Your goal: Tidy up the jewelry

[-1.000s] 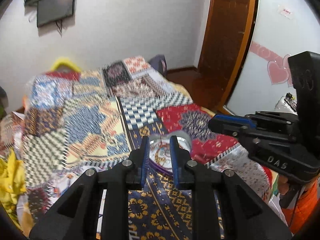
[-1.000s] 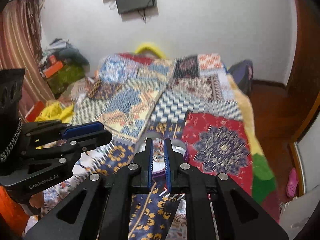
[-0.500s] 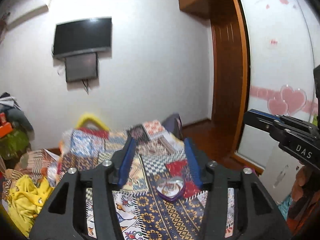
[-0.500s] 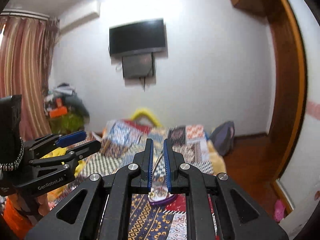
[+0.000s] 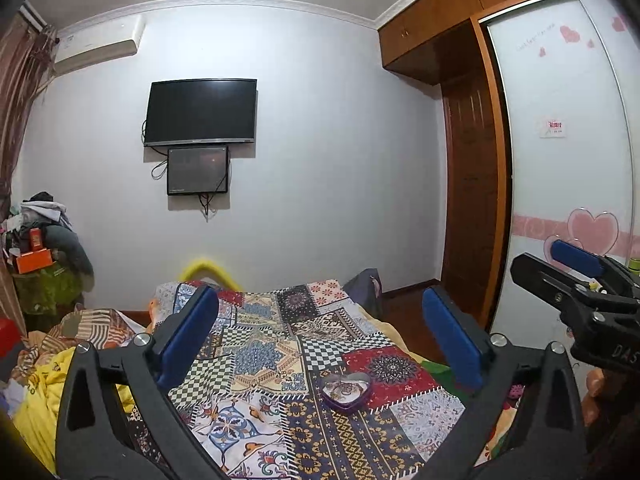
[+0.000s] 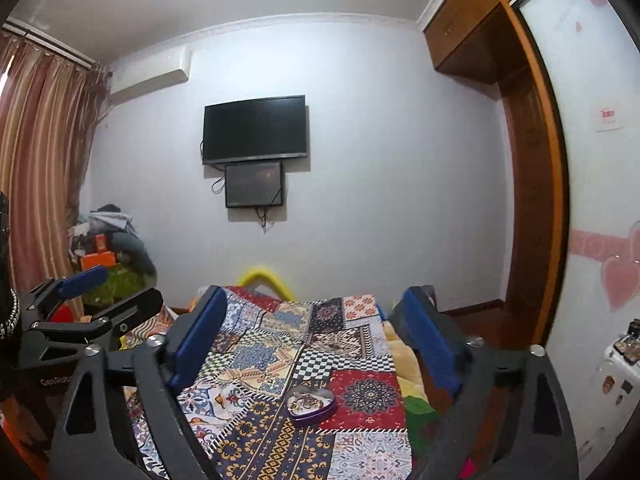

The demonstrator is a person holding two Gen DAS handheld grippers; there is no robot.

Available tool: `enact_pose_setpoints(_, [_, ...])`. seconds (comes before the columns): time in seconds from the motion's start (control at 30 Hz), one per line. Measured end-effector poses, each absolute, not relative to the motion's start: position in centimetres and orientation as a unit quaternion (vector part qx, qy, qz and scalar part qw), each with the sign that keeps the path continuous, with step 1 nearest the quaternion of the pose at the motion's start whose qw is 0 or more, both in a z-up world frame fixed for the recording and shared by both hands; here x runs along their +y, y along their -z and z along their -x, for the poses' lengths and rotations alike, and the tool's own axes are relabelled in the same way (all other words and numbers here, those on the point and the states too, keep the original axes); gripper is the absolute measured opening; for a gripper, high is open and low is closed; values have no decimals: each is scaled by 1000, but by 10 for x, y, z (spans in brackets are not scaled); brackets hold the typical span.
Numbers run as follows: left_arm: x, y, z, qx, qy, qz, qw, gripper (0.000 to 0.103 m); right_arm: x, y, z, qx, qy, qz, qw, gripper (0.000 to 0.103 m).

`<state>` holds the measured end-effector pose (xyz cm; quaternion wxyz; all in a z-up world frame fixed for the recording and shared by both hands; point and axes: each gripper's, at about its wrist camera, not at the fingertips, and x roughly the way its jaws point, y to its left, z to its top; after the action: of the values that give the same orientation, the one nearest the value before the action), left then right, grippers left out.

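A purple heart-shaped tin (image 5: 346,390) with jewelry inside lies open on the patchwork bedspread (image 5: 260,356); it also shows in the right wrist view (image 6: 311,400). My left gripper (image 5: 320,340) is wide open and empty, raised well back from the tin. My right gripper (image 6: 316,336) is wide open and empty too, also held back above the bed. Each gripper shows at the edge of the other's view, the right gripper (image 5: 576,272) and the left gripper (image 6: 96,300).
A TV (image 5: 200,112) hangs on the far wall. A wooden wardrobe (image 5: 472,168) with a white sliding door stands at the right. Piled clothes (image 5: 44,248) and yellow cloth (image 5: 36,392) lie at the left, with a curtain (image 6: 36,184).
Both grippers have pulled up and back from the tin and opened wide. The tin stays on the bedspread.
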<state>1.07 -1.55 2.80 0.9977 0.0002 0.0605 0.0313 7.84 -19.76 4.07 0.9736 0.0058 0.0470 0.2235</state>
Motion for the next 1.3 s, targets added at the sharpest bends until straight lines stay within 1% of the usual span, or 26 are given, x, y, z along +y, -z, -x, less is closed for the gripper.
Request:
enact_pose_setpoints(0.1, [-14,-26,-8,64,-32,3,997,102,-197,-40,-78,50,-223,-4,973,97])
enact_pose_setpoints(0.73, [-8,-21,-2,70,-33,15,997,102,-200,-30,-70,68,-222,5,973,97])
enact_pose_setpoints(1.3, [-10,-20,-7,75,-31,18,997,102,-199,-33,-72,81,-224,5,971,97])
